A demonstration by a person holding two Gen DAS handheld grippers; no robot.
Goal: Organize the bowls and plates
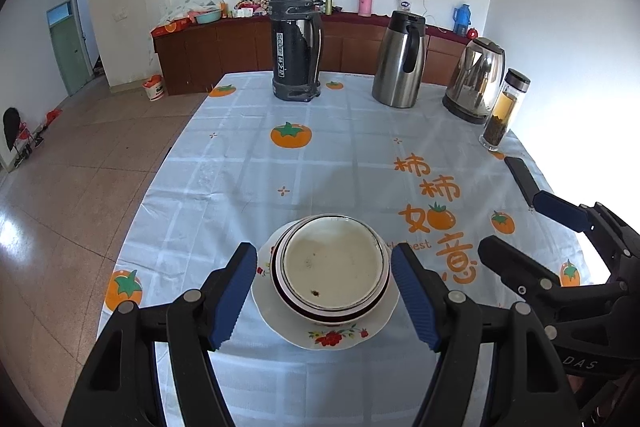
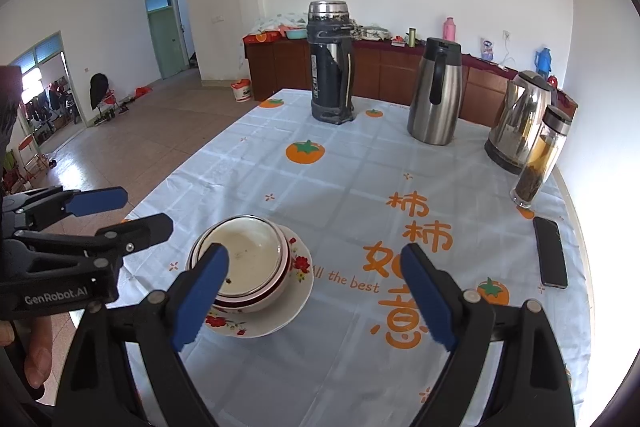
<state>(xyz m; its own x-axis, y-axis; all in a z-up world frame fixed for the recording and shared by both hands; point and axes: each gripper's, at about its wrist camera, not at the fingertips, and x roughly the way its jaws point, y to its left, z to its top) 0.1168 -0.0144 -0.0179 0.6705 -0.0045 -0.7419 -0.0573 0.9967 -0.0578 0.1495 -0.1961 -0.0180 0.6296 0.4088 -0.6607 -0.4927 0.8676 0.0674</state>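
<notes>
Nested white bowls [image 1: 332,263] with dark red rims sit stacked on a white floral plate [image 1: 328,337] near the table's front edge. My left gripper [image 1: 325,293] is open, its blue-padded fingers on either side of the stack, holding nothing. The stack also shows in the right wrist view [image 2: 244,259] on the plate [image 2: 280,315]. My right gripper [image 2: 314,297] is open and empty, to the right of the stack, with its left pad in front of the bowls. It shows at the right edge of the left wrist view [image 1: 532,231].
A dark thermos [image 1: 295,39], a steel jug [image 1: 400,61], an electric kettle [image 1: 476,81] and a tea bottle [image 1: 505,111] stand along the far and right side of the table. A black phone [image 2: 551,253] lies at the right edge. The light blue persimmon-print tablecloth [image 1: 240,163] covers the table.
</notes>
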